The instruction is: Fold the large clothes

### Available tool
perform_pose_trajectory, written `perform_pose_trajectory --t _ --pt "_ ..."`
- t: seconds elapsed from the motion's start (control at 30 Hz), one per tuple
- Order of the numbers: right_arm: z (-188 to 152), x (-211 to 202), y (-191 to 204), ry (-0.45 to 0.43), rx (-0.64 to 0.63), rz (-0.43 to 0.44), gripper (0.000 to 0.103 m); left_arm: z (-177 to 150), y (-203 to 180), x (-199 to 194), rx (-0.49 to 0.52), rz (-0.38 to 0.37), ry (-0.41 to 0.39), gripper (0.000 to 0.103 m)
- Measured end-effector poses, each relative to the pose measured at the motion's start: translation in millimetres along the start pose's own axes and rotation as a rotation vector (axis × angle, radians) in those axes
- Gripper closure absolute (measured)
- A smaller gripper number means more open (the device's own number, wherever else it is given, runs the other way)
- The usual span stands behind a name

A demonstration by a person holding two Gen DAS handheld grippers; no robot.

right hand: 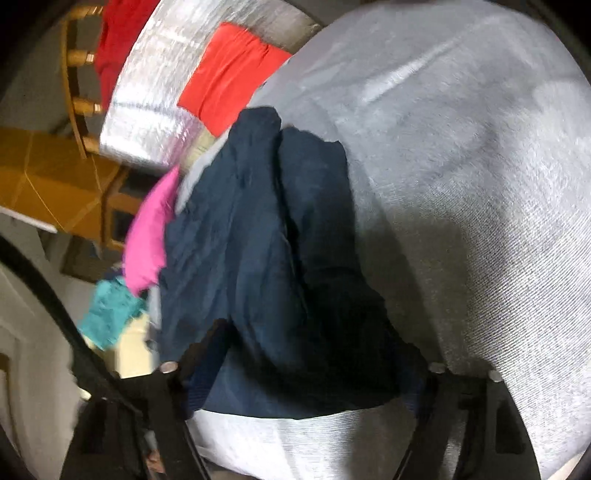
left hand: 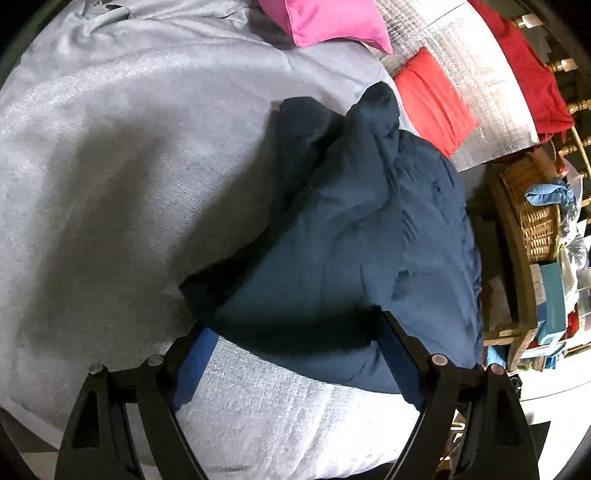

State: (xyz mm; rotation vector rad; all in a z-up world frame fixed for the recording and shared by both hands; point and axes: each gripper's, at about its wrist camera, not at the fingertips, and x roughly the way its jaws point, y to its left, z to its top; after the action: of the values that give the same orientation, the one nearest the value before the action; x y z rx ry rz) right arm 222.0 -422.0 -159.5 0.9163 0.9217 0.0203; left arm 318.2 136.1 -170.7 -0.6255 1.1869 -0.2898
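While my left gripper (left hand: 295, 354) hangs with its jaws spread wide, the near edge of the navy garment (left hand: 351, 240) lies between its blue pads, and I cannot see them pressing on the cloth. That garment sits bunched on the grey sheet (left hand: 110, 166), two narrow ends poking up at its far side; I judge it only roughly gathered, with no flat, squared fold made yet. Beyond it a pink folded piece (left hand: 332, 22) and a red folded piece (left hand: 432, 99) lie further off, the red one on a silver quilted mat (left hand: 480, 74), so some of the pile looks done already. At the right edge a wicker basket (left hand: 532, 206) holds clutter I cannot sort out.

From my right gripper (right hand: 306, 369), jaws also apart, the same navy cloth (right hand: 258, 240) fills the gap between the fingers, and shadow hides whether they touch it. Motion blur smears the left side there: a pink cloth (right hand: 151, 236) and a teal one (right hand: 110, 314) are shapes only. What kind of garment the navy one is stays unclear.
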Motion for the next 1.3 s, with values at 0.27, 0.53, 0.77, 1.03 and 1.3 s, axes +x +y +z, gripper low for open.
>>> perform_pose_trajectory --t 0.27,0.53,0.77,1.03,1.3 --pt "3 -9 17 -0.052 -0.059 -0.035 0.053 7 -24 -9 0.079 -0.004 -0.046 0.048" --pt "-1 2 4 -0.044 -0.020 -0.041 0.048 0 3 1 -0.025 -0.020 -0.013 0.040" --pt "-11 -31 -3 -0.099 0.102 0.046 0.025 -17 -3 -24 -0.032 -0.002 -0.014 0.033" --pt "-60 -28 -5 -0.013 0.199 0.210 0.018 -65 -15 -24 -0.096 -0.151 0.004 0.021" --pt "-59 41 16 0.031 0.223 0.219 0.019 -51 -22 9 -0.186 -0.179 -0.027 0.021"
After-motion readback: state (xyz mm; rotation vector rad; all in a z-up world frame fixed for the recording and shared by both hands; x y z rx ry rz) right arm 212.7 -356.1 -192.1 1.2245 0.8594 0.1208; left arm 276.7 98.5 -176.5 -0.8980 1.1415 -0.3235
